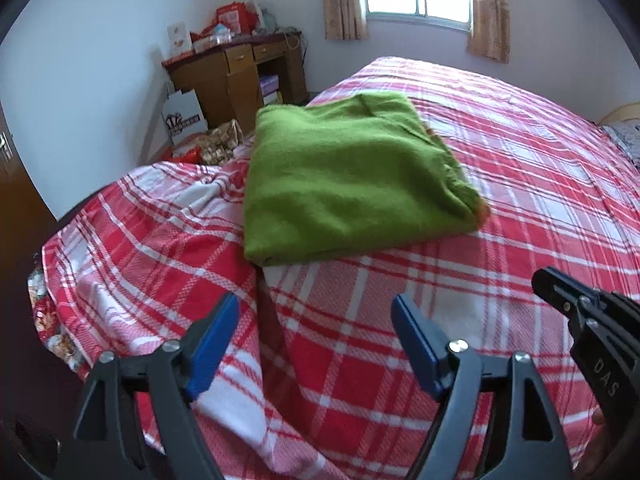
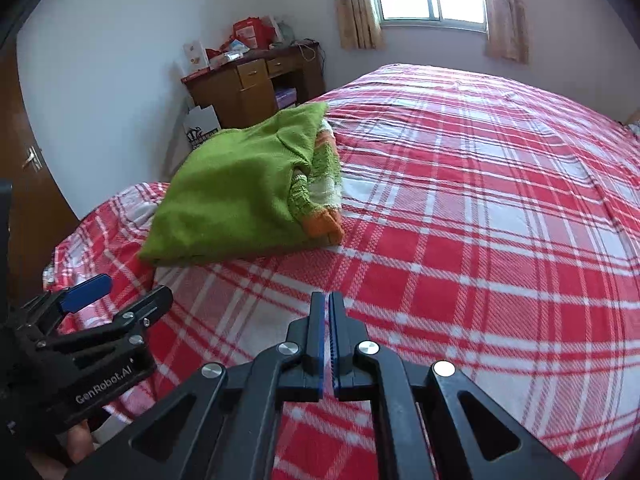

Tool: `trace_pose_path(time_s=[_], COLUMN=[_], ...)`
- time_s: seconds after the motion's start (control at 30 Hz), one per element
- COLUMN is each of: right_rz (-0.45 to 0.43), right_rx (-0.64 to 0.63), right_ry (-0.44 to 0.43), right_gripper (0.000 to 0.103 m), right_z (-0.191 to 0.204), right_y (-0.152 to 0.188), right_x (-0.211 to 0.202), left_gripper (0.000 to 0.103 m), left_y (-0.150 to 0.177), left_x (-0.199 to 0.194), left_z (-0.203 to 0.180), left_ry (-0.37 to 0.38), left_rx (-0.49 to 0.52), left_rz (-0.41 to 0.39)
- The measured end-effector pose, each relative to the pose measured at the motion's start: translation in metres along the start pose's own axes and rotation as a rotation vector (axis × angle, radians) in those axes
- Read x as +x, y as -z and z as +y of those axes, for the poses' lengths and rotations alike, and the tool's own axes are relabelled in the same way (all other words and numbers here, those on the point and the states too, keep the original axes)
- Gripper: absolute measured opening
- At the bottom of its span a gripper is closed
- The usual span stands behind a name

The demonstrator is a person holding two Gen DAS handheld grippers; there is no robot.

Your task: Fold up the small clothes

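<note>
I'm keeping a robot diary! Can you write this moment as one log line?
sweater: folded, on bed | left hand-held gripper: open, empty | right hand-held gripper: shut, empty | both clear of sweater

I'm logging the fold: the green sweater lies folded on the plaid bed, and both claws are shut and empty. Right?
Not quite. The green sweater does lie folded on the plaid bed, and both claws are empty, but only the right claw is shut. The left wrist view shows the left claw open.
</note>
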State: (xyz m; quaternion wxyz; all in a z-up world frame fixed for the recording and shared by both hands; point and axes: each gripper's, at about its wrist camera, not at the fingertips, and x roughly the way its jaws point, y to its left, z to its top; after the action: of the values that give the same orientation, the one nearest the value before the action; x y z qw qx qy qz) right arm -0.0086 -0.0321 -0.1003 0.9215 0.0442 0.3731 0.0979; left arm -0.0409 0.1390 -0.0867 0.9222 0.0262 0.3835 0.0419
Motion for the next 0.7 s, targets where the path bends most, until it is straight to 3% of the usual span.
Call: trace_pose_path(time_s=[0.03,0.07,0.1,0.13,0.3,0.43,0.7], right_rz=[-0.003,-0.005,-0.011,-0.028,-0.028,-0.005,0.002], right_rx=[0.005,0.011,0.021,0.031,-0.012,-0.018,-0.019], right_ry=[-0.003,-0.009,-0.02,-0.025,0.023,0.077,0.093], right_gripper=[0.023,0.052,0.063,0.067,0.067,0.067,0.067], right_z=[-0.001,-0.001,-0.002,-0.003,0.005,0.005,0.009], right_y=[0.002,0.003,0.005,0.008,0.015,0.02,0.02], right_x=[-0.005,-0.009,-0.014,-0.021,-0.038,-0.049,-0.075], left_gripper=[0.081,0.082,0.086,0.088,0.099,0.099,0.103], left_y=[0.001,0.003,0.006,0.008,0.019,0.018,0.001], left_x=[-0.002,-0.006,-0.01,-0.013,-0.023,-0.024,-0.055], left_z=[0.0,-0.001,-0.003,-0.004,-0.01,-0.015,0.004], left_ry=[0.004,0.011,0.015,0.017,0.019,0.009,-0.037], left_rx=[0.003,0.008,0.017,0.027,0.064,0.073,0.039], left_rz=[-0.002,-0.005,-0.007,-0.009,-0.008,0.023,-0.068])
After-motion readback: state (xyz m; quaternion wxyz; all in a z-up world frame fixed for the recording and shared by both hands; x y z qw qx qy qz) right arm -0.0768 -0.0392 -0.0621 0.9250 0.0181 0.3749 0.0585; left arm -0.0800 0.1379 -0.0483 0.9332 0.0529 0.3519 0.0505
